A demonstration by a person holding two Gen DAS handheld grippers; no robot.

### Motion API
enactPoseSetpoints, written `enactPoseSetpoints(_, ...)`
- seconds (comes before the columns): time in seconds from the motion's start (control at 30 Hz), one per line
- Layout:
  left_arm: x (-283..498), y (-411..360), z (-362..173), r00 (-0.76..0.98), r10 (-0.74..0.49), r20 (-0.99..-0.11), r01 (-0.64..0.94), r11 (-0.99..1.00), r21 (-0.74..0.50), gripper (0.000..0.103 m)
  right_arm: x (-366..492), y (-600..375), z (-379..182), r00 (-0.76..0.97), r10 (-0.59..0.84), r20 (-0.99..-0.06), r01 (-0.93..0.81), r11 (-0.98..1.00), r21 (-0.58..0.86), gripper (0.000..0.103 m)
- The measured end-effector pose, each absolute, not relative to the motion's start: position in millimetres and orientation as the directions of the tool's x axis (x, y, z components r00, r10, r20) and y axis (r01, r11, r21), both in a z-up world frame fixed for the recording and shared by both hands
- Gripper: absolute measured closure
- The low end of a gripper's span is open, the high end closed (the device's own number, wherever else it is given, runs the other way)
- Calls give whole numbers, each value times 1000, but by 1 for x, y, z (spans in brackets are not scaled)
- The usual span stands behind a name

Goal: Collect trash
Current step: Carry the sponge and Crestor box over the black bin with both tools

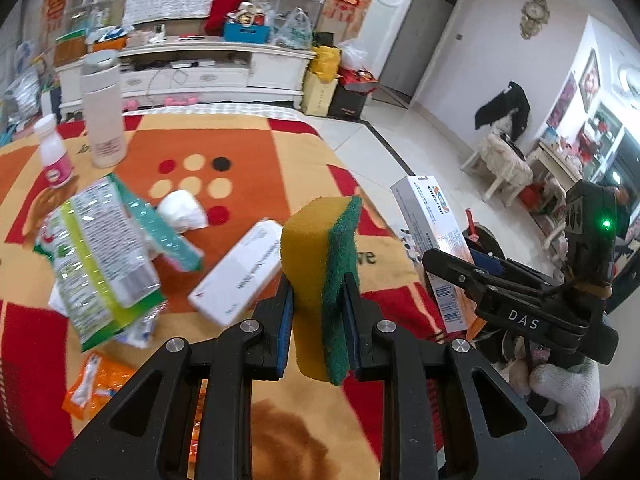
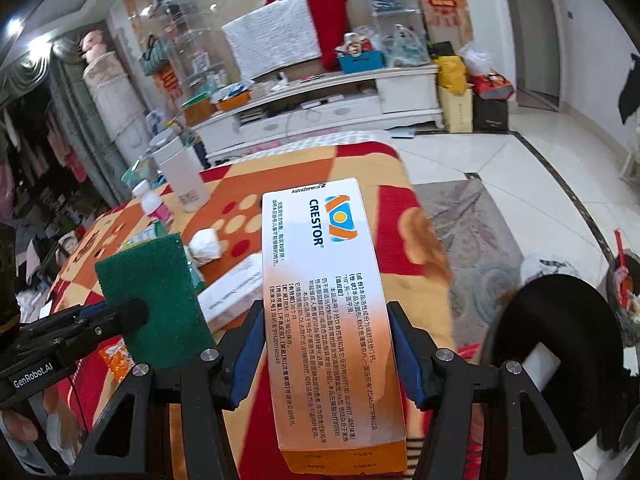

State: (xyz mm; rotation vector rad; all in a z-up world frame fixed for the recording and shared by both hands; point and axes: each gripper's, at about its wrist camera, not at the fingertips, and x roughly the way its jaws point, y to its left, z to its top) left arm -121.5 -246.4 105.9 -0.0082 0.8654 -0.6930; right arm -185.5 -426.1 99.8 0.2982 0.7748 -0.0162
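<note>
Sponge (image 1: 320,280), yellow with a green scrub side, stood upright, clenched between the blue pads of the left gripper (image 1: 318,300), lifted clear of the surface (image 1: 248,148). In the right wrist view the same sponge (image 2: 156,300) showed its green face at 9 o'clock, pinched by the left gripper (image 2: 120,316) coming in from the left edge.

Box (image 2: 328,312), white fading to orange, printed "CRESTOR", was grasped by the right gripper (image 2: 326,340), pads pressing its two long sides, box pointing toward 12 o'clock. In the left wrist view that box (image 1: 434,240) sat at 3 o'clock of the sponge, held by the right gripper (image 1: 452,268); a white-gloved hand (image 1: 560,392) was at 4 o'clock under it.

Both items were held above the near right end of the surface, which was covered with a red, orange and cream patterned cloth.

Still lying on the surface: white carton (image 1: 236,272) just at 9 o'clock of the sponge, crumpled tissue (image 1: 182,212) at 10 o'clock, green-and-clear wrapper (image 1: 100,264) further toward 9, orange sachet (image 1: 96,384) at 8 o'clock. White tumbler (image 1: 102,108) and small pink-label bottle (image 1: 54,152) stood upright at the far left, near each other.

A black bin (image 2: 556,320) was on the floor at 3 o'clock in the right wrist view.
</note>
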Motion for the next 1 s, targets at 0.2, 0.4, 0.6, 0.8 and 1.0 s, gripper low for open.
enactPoseSetpoints(0.2, -121, -271, 104, 424, -575, -700, 586, 763, -272, 83, -197, -447, 99, 717, 65, -694, 168, 950, 263, 46)
enactPoseSetpoints(0.4, -123, -290, 100, 404, -585, -703, 607, 747, -273, 83, -207, -464, 98, 716, 42, -697, 207, 941, 269, 46)
enactPoseSetpoints(0.6, -126, -305, 99, 383, -599, -703, 624, 730, -281, 83, -215, -480, 95, 714, 18, -700, 242, 932, 270, 46)
enactPoseSetpoints(0.8, -128, -327, 95, 349, -617, -705, 648, 702, -294, 83, -223, -497, 92, 707, -7, -708, 280, 921, 271, 46)
enactPoseSetpoints(1.0, -134, -355, 92, 307, -639, -705, 675, 668, -312, 83, -236, -521, 88, 695, -52, -718, 336, 905, 260, 46)
